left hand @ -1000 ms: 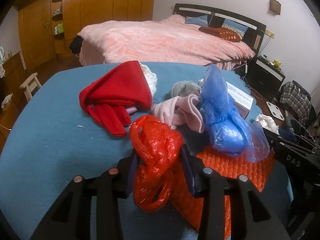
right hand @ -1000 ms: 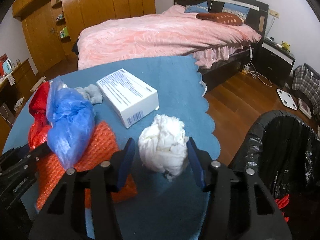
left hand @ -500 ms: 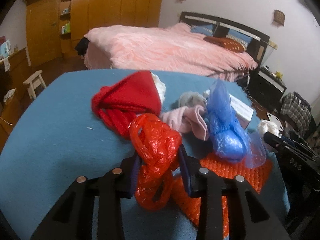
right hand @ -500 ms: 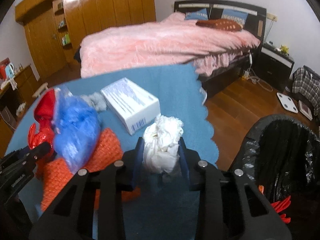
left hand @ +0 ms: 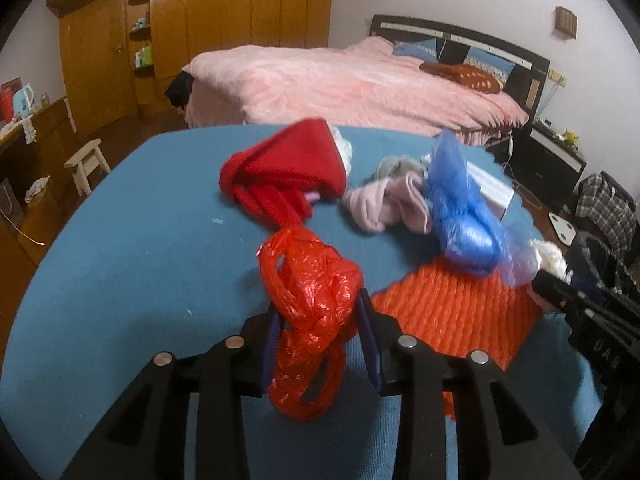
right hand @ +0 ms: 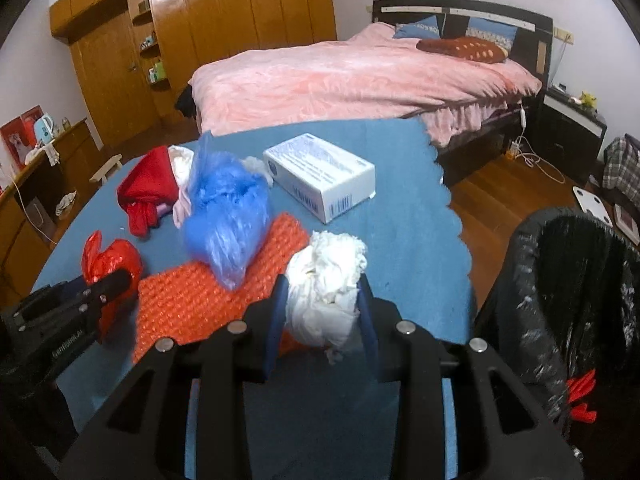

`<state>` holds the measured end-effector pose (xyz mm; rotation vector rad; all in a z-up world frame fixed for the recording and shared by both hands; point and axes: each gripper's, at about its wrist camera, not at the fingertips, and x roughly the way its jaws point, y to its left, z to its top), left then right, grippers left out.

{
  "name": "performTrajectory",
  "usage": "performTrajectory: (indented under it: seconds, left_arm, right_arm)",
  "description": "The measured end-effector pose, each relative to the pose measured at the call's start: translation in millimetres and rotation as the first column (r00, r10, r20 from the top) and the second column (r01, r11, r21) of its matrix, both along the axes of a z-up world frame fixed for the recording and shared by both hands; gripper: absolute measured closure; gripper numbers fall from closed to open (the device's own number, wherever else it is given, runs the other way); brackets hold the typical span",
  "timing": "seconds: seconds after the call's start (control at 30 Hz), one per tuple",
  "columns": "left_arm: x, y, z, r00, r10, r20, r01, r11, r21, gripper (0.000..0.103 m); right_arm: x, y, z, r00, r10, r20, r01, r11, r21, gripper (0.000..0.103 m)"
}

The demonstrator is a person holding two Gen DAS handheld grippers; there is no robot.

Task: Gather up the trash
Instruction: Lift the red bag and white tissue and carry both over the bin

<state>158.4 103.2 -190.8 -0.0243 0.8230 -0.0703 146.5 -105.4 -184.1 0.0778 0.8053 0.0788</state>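
Note:
My left gripper (left hand: 318, 316) is shut on a crumpled red plastic bag (left hand: 310, 296), lifted a little off the blue table (left hand: 140, 260). My right gripper (right hand: 322, 300) is shut on a wad of white paper (right hand: 326, 276), held above the table near its right edge. A crumpled blue plastic bag (right hand: 226, 216) rests on an orange bubble-wrap sheet (right hand: 200, 304) between the two grippers. A black-lined trash bin (right hand: 572, 292) stands on the floor right of the table, with something red inside. The red bag (right hand: 108, 264) and left gripper show at the right wrist view's left edge.
A white carton (right hand: 320, 176) lies at the table's far right. A red cloth (left hand: 284, 172), a pink cloth (left hand: 384, 204) and a grey cloth (left hand: 394, 166) lie at the far side. Beyond are a pink bed (right hand: 360, 76), wooden wardrobes and a small stool (left hand: 86, 164).
Both grippers closed on their items: the right on the white paper wad, the left tighter on the red bag. Both then lifted and drew back slightly from the table.

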Motion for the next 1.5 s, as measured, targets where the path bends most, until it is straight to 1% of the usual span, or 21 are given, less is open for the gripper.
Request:
performTrajectory:
  seconds: [0.23,0.33,0.43,0.53,0.63,0.87,1.1,1.5]
  left_arm:
    - [-0.5,0.3,-1.7,1.000,0.000,-0.007,0.000,1.000,0.001,0.068]
    - [-2.6,-1.2,1.6,1.000,-0.002,0.000,0.002,1.000,0.013,0.068]
    - [-5.9,-3.5,8.3,1.000,-0.004,0.006,0.004,1.000,0.012,0.068]
    - [-11.1,-6.1,20.1,1.000,0.000,0.019,0.000,1.000,0.009,0.068]
    - [-15.1,-12.6,34.9,1.000,0.001,0.032,-0.002,1.000,0.031,0.068]
    - [-19.8,-22.8,65.2,0.998,-0.019,0.053,0.017,0.999,0.035,0.068]
    - [-23.6,-36.2,89.0,0.997,-0.040,0.063,0.038,0.999,0.038,0.068]
    - [-37.5,-77.0,124.1,0.988,-0.118,0.095,0.114,0.992,0.052,0.068]
  right_arm:
    - [1.3,3.1,-1.5,1.000,0.000,-0.011,0.000,1.000,-0.018,0.070]
    - [1.1,1.0,7.5,1.000,-0.016,-0.009,0.016,1.000,-0.016,0.070]
    - [-2.8,-1.9,22.9,1.000,-0.029,-0.001,0.029,0.999,-0.024,0.070]
    - [-7.3,-5.8,37.4,0.999,-0.040,0.009,0.040,0.999,-0.028,0.070]
    - [-13.3,-11.2,51.2,0.999,-0.049,0.019,0.050,0.999,-0.023,0.070]
    - [-27.4,-23.7,82.0,0.997,-0.066,0.033,0.067,0.998,-0.010,0.070]
    - [-43.5,-40.1,113.9,0.994,-0.097,0.054,0.099,0.995,-0.020,0.070]
    - [-73.6,-76.2,154.2,0.983,-0.156,0.095,0.161,0.986,-0.047,0.070]
